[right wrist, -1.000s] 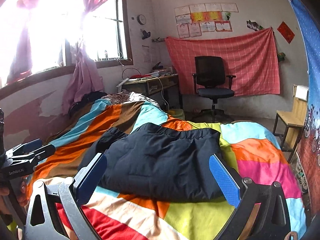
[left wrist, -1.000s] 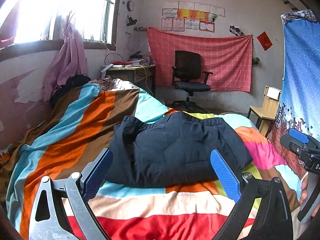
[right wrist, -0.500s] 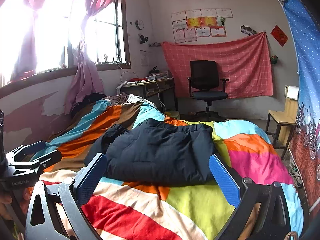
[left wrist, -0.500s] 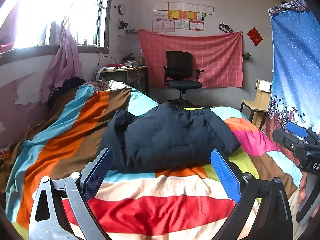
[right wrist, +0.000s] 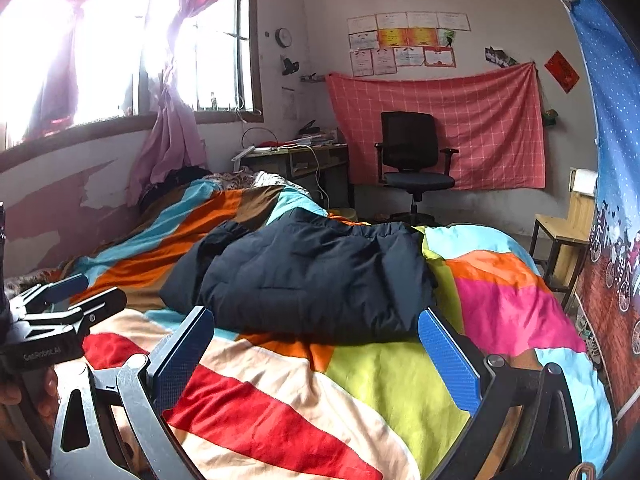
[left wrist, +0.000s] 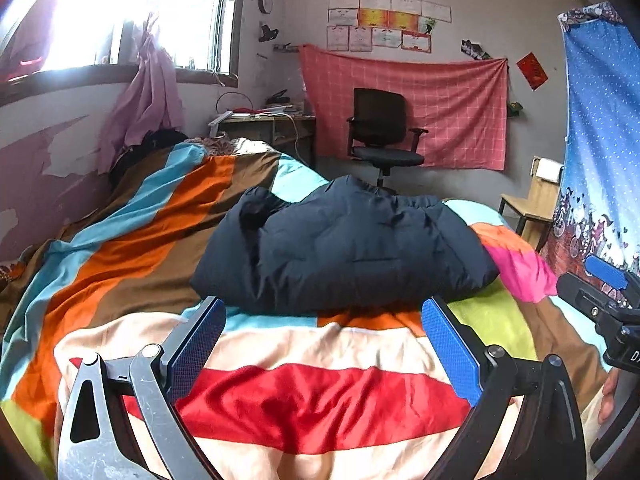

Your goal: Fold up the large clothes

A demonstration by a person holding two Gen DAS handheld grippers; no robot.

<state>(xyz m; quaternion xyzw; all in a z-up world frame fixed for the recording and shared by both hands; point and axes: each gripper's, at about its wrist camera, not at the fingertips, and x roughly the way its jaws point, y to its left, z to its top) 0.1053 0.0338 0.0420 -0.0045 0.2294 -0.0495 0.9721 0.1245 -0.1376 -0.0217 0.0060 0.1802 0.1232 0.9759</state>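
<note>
The jacket (left wrist: 344, 252) lies in a folded, puffy bundle across the middle of the bed (left wrist: 320, 400), nearer the far end than the near edge, on the striped blanket (right wrist: 380, 384). Both grippers hang above the near edge, clear of it: the left gripper (left wrist: 320, 344) has its blue pads spread wide with nothing between them, and the right gripper (right wrist: 316, 344) is spread just as wide and empty. The jacket is dark navy, quilted in stitched panels, with a matte shell that looks smooth and a little slippery. It is probably light for its bulk, soft and springy, so a fold would tend to puff back up unless pressed flat. A thin edge — a hem or a stitched seam along the near side — seems the best place to pinch, since the fat padded middle would likely squeeze out of the pads. On the left side a rumpled lobe, perhaps a sleeve or hood, bulges out of the bundle; I cannot tell which. The blanket beneath is fleecy and loosely wrinkled, in broad bands of red, cream, orange, brown, cyan, lime and pink — it could drag along if a pinch goes too deep. The pads themselves are flat, rectangular and finely textured.
</note>
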